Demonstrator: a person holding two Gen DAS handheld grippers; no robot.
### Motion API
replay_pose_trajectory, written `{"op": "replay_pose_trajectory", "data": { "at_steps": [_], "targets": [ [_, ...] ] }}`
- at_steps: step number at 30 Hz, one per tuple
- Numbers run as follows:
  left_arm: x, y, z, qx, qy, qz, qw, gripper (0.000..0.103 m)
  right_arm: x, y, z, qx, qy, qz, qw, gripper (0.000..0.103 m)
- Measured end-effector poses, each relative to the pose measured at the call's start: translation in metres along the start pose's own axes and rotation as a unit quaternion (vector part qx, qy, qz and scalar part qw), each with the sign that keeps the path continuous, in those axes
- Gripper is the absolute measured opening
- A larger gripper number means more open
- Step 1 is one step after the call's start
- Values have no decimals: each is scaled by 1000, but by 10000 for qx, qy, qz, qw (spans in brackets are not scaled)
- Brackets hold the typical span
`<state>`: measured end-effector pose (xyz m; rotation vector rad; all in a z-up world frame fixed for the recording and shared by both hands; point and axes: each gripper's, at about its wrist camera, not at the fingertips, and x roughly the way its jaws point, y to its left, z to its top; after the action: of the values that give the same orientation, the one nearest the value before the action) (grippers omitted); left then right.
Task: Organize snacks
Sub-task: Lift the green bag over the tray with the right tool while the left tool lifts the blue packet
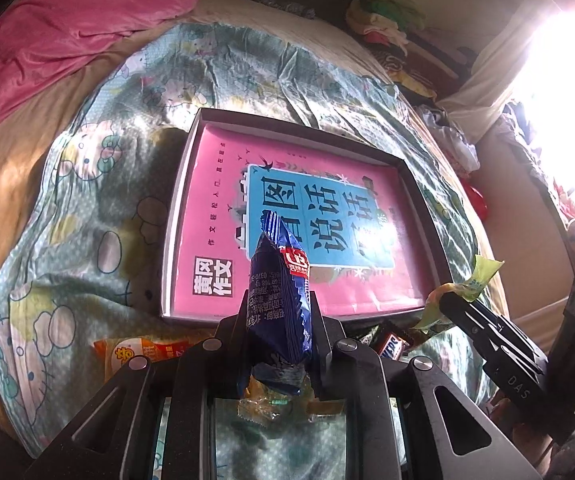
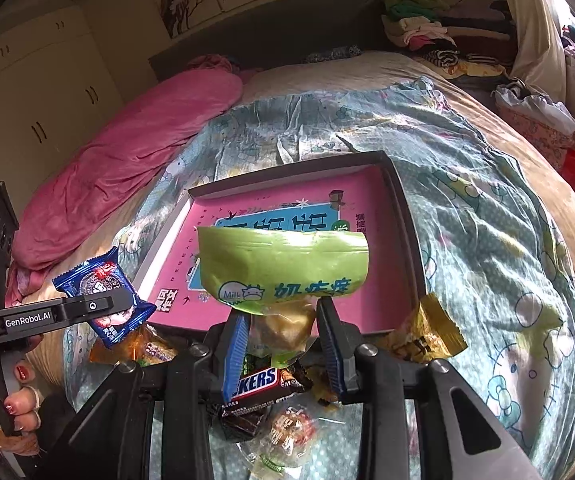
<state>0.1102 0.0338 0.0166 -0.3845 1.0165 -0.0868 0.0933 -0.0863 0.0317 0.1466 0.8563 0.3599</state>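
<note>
My left gripper (image 1: 277,308) is shut on a dark blue snack packet (image 1: 277,280), which stands upright between its fingers near the shallow box's (image 1: 175,216) front edge. The same blue packet (image 2: 103,292) shows at the left of the right wrist view, clamped in the left gripper (image 2: 121,304). My right gripper (image 2: 281,312) is shut on a green milk snack bag (image 2: 283,268), held above the box's (image 2: 403,208) front rim. The box has a pink book (image 1: 215,208) lying in it. In the left wrist view, the right gripper (image 1: 445,300) holds the green bag (image 1: 475,280) at the right.
Loose snacks lie on the patterned quilt (image 2: 487,220) in front of the box: a Snickers bar (image 2: 259,384), a gold packet (image 2: 427,332), an orange packet (image 1: 143,350) and clear-wrapped sweets (image 2: 291,428). A pink blanket (image 1: 67,28) lies at the back left. A hand (image 2: 15,396) grips the left tool.
</note>
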Motion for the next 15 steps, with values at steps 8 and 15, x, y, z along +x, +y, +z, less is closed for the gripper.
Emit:
{"op": "replay_pose_trajectory", "data": {
  "at_steps": [8,15],
  "targets": [
    [18,-3,9,45,92,75,9999,22,16,-15,11,169,76,-126,9997,35],
    [32,-6,13,106,201,123,9997,22,26,-19,19,149,151,-221,9995,34]
  ]
}}
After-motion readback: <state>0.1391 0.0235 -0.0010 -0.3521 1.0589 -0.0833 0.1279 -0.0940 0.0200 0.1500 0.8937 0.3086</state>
